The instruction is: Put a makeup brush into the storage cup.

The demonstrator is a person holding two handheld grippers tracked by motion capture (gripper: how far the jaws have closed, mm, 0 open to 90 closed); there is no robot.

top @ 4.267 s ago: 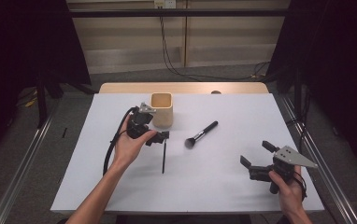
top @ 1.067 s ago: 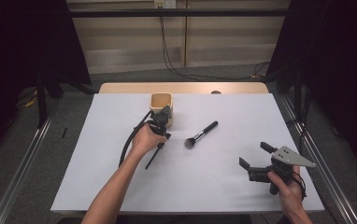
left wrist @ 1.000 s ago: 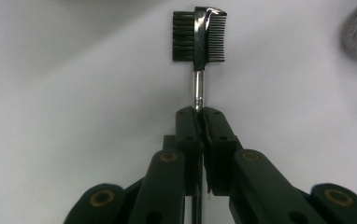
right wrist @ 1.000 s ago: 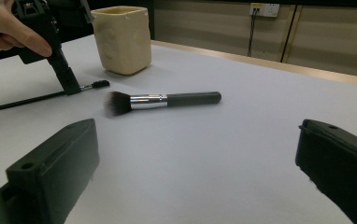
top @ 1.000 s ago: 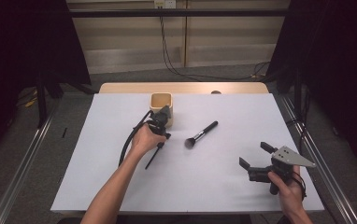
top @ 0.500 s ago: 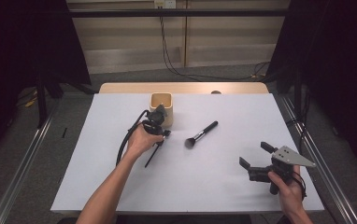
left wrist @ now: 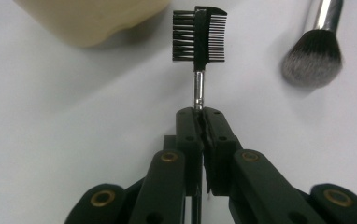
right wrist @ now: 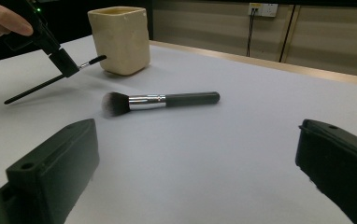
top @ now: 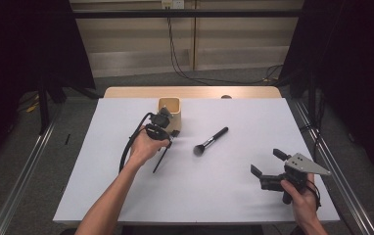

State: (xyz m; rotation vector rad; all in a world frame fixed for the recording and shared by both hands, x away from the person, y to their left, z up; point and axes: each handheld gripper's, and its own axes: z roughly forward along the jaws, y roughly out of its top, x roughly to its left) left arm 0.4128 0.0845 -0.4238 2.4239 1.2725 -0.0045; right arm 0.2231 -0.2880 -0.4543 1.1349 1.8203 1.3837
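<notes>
Brow comb: thin black handle, metal neck, comb teeth one side, bristles other. Clamped at neck, lifted off table, tilted, head near beige cup.

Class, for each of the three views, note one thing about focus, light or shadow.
High view: the table is evenly lit, the surroundings dark. Left gripper view: the comb brush is sharp, with a soft shadow under the cup; the makeup brush is slightly soft. Right gripper view: the near jaws are blurred, and the makeup brush is fairly sharp.

Cup cut off by top edge; brow comb handle hidden between jaws; powder brush handle cropped.
</notes>
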